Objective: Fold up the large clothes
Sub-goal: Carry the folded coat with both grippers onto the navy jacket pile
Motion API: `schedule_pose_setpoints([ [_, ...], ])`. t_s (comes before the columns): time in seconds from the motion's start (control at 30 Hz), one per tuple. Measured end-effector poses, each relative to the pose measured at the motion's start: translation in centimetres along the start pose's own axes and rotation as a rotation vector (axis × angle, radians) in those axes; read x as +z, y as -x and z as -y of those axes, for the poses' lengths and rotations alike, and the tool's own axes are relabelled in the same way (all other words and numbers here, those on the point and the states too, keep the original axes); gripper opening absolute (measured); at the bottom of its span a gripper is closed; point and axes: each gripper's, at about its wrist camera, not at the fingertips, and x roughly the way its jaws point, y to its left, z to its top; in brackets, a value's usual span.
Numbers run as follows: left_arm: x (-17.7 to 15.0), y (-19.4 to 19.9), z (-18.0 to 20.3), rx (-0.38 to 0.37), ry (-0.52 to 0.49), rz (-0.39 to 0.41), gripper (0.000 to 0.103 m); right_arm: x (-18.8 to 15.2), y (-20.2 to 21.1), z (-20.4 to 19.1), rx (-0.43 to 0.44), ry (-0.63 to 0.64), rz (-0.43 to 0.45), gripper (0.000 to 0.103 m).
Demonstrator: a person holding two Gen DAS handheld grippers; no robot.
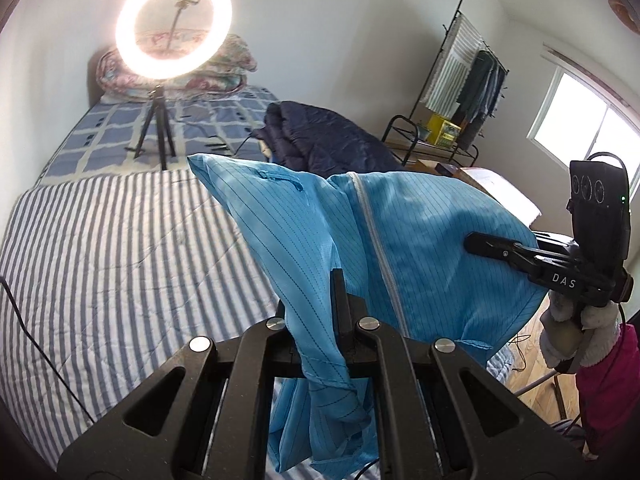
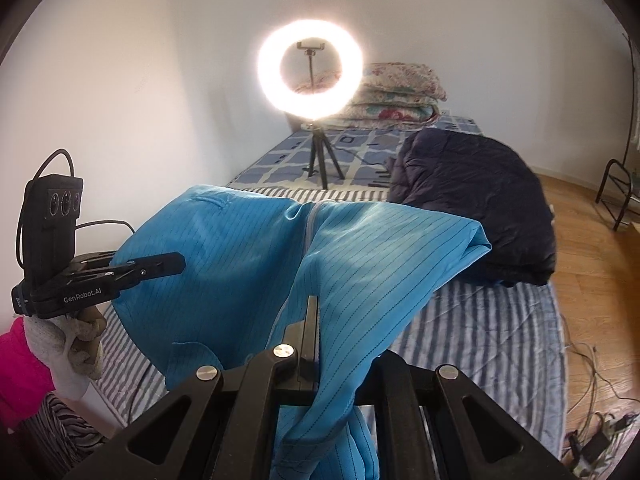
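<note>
You have the light-blue pinstriped zip-front garment lifted clear above the striped bedcover, left gripper and right gripper each clamped on an edge, apparently spreading it before folding.

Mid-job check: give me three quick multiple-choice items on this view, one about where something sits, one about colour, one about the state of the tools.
1. Where does the ring light stand?
A. on the floor
B. on the bed, on a tripod
C. on the clothes rack

2. What colour is the held garment?
A. light blue with thin dark stripes
B. plain white
C. pink

3. How are the left tool and right tool set?
A. both open, clear of the cloth
B. only one grips
C. both shut on the garment, holding it up over the bed

Answers: 1 B, its tripod legs rest on the bedspread. 2 A, the fabric shows it. 3 C, cloth is pinched in each tool.
</note>
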Motion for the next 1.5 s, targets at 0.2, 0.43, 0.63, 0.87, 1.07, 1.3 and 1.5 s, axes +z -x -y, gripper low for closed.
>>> schedule_pose_setpoints([
  [0.2,2.3,-2.1,2.9,-0.027,-0.045,0.009,0.004,1.2,1.6,2.7,-0.055,0.004,0.015,0.003],
  [0.43,5.4,-5.2,5.1,-0.052,-0.085,0.015,0.004,2.9,2.3,5.4,-0.108,0.003,0.026,0.003],
  [0.63,8.5,-8.2,6.0,-0.071,-0.091,0.022,0.004,4.7,1.8,7.7,-0.152,-0.002,0.037,0.003],
  [0.87,13.6,-11.5,5.8,-0.082,-0.103,0.045,0.004,8.5,1.0,10.6,-0.194,0.004,0.066,0.003],
  [1.07,19.0,-15.0,5.2,-0.088,-0.105,0.076,0.004,13.1,-0.1,14.1,-0.234,-0.001,0.093,0.003],
  [1.3,24.2,-20.3,3.2,-0.085,-0.072,0.108,0.004,18.8,-3.7,19.4,-0.279,-0.009,0.124,0.003],
  [1.5,26.9,-25.2,0.3,-0.065,-0.025,0.119,0.004,22.2,-8.2,23.2,-0.27,-0.02,0.144,0.003],
])
